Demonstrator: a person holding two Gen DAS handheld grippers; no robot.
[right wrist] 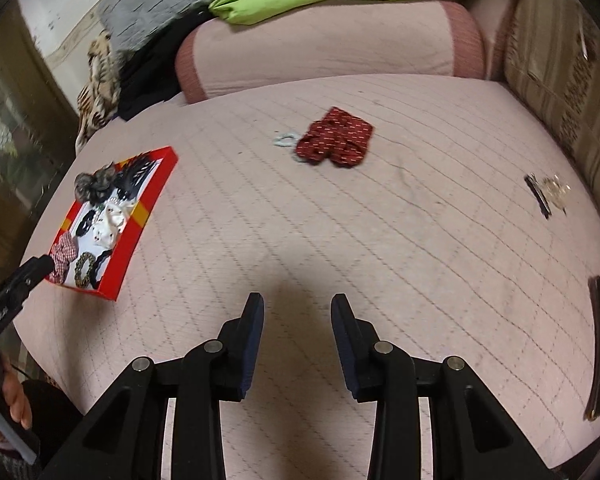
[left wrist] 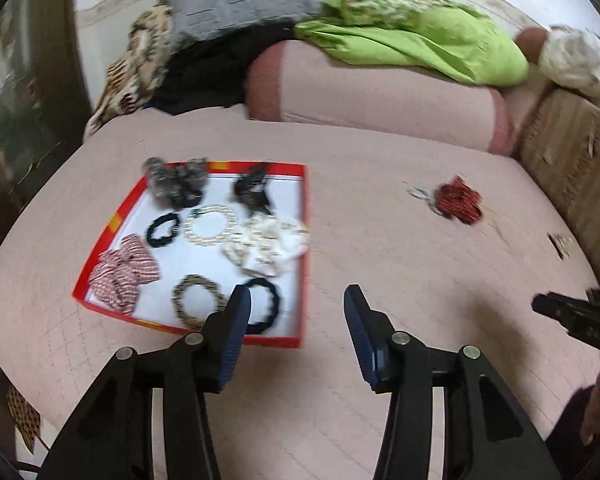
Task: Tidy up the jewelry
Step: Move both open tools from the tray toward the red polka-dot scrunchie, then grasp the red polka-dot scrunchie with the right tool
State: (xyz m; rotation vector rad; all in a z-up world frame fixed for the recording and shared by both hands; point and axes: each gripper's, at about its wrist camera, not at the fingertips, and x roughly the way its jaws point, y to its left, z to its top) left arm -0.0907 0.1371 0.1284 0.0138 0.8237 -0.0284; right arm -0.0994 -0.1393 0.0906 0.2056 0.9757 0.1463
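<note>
Both grippers hover empty over the pink quilted bed [right wrist: 380, 240], fingers spread apart and gripping nothing. The red tray [left wrist: 305, 256] near the bed's left edge already holds scrunchies and bead bracelets. Still loose are a dark red patterned scrunchie [right wrist: 336, 144] with a pale bracelet [right wrist: 286, 140] touching its left side, toward the far middle of the bed, and a small hair clip [right wrist: 546, 192] near the right edge. The scrunchie lies ahead of the right gripper [right wrist: 297, 312] and slightly to its right, well apart from the fingertips, its long axis running roughly left to right across the fingers' line. The left gripper [left wrist: 298, 300] sits beside the tray's near right corner, farther from the scrunchie, so the right gripper looks better placed to reach forward for it
</note>
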